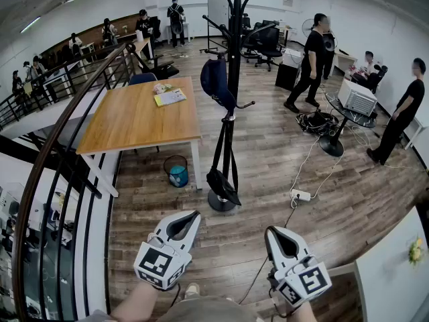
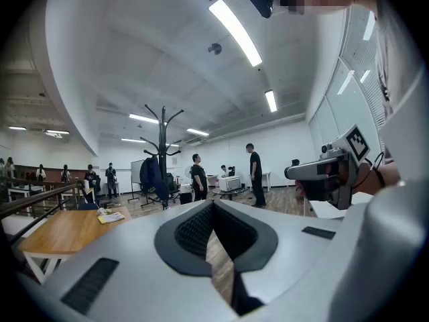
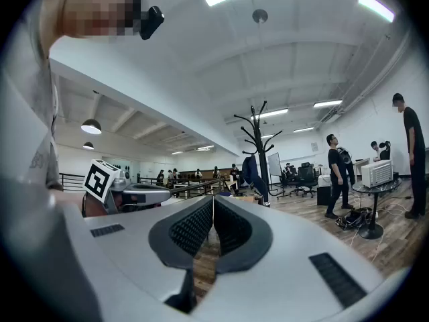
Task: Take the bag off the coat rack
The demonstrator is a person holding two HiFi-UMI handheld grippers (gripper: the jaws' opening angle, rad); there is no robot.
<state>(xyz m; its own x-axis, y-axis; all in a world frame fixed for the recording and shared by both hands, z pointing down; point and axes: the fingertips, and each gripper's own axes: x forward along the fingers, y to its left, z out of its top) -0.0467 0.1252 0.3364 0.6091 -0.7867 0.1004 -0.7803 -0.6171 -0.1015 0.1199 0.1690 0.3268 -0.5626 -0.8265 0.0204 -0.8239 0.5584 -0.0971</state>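
A black coat rack (image 1: pixel 234 59) stands on the wood floor ahead of me, beside the table. A dark blue bag (image 1: pixel 215 79) hangs on one of its upper hooks. A smaller black bag (image 1: pixel 222 184) dangles on long straps just above the rack's base. Both grippers are held low and well short of the rack. My left gripper (image 1: pixel 194 215) is shut and empty, and so is my right gripper (image 1: pixel 271 232). In the left gripper view the rack (image 2: pixel 162 154) and blue bag (image 2: pixel 153 174) show far off beyond my left gripper (image 2: pixel 213 204). The right gripper view also shows the rack (image 3: pixel 259 149) far beyond my right gripper (image 3: pixel 213 199).
A wooden table (image 1: pixel 134 123) with papers stands left of the rack, a blue-lined bin (image 1: pixel 177 172) by its leg. A black railing (image 1: pixel 64 139) runs along the left. A power strip (image 1: pixel 300 194) and cables lie on the right. Two people (image 1: pixel 310 59) stand farther right near a small round table (image 1: pixel 345 116).
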